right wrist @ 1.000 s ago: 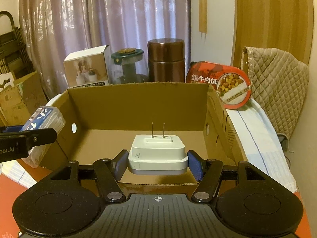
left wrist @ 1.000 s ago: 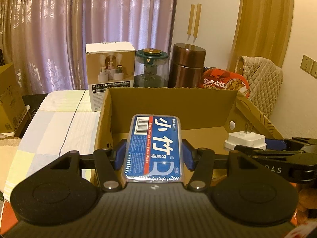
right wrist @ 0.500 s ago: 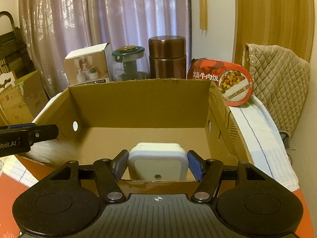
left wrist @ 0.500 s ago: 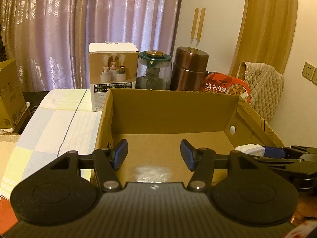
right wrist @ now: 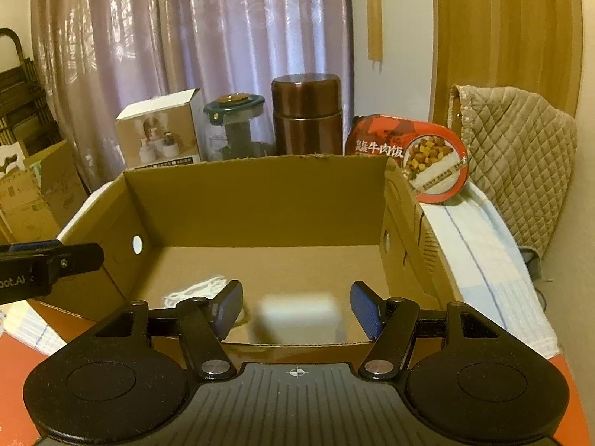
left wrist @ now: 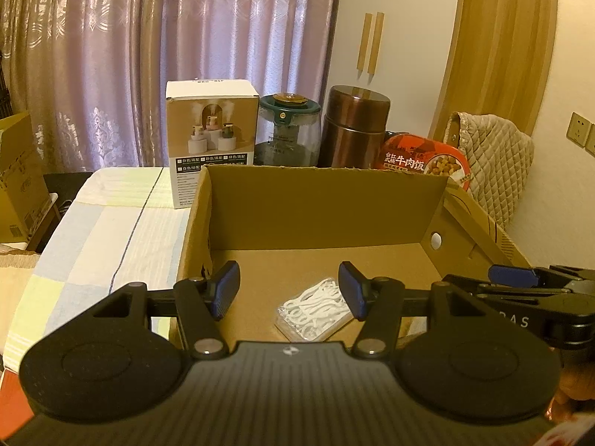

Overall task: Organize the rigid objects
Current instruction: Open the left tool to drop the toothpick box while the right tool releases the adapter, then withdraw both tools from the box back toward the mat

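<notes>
An open cardboard box (left wrist: 327,200) (right wrist: 260,200) stands in front of both grippers. The clear floss pick case (left wrist: 314,310) lies on the box floor, white picks showing; it also shows in the right wrist view (right wrist: 193,291). My left gripper (left wrist: 288,290) is open and empty above it. My right gripper (right wrist: 297,310) is open; the white plug adapter (right wrist: 299,312) is a blur between its fingers, dropping inside the box. The right gripper (left wrist: 539,290) reaches in from the right in the left wrist view.
Behind the box stand a white humidifier carton (left wrist: 210,141), a glass jar with green lid (left wrist: 290,130), a brown canister (left wrist: 355,126) and a red beef rice bowl (left wrist: 424,163). A quilted chair (right wrist: 517,156) is at the right, a checked cloth (left wrist: 104,230) at the left.
The left gripper opened and the floss pick case dropped into the box. The right gripper tipped the plug adapter down, then opened and let it go into the box.
</notes>
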Motion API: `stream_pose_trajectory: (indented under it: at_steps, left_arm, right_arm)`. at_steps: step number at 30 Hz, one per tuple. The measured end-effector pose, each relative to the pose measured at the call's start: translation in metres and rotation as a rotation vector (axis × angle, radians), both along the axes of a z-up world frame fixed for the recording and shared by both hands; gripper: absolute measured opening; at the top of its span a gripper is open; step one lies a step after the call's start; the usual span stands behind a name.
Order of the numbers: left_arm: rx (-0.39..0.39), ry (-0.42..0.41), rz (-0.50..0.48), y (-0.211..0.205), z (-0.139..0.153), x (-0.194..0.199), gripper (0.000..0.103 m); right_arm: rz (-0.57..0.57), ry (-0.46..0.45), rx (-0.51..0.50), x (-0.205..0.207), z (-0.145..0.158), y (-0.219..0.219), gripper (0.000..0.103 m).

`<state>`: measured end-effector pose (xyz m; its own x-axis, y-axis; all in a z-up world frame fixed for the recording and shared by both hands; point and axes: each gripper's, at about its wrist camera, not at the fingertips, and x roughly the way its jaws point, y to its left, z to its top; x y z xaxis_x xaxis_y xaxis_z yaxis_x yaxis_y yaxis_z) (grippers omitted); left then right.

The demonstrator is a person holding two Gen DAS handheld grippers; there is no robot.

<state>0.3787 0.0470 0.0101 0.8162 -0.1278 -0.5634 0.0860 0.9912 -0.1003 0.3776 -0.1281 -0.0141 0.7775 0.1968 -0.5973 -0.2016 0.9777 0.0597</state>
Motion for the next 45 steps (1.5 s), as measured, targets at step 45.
stream_pose_trajectory:
  at_steps: [45]
  left_arm:
    - [0.072,-0.010,-0.017,0.010,-0.008,-0.182,0.066]
  right_arm:
    - [0.025,-0.171,0.168,-0.167,0.039,-0.046,0.084]
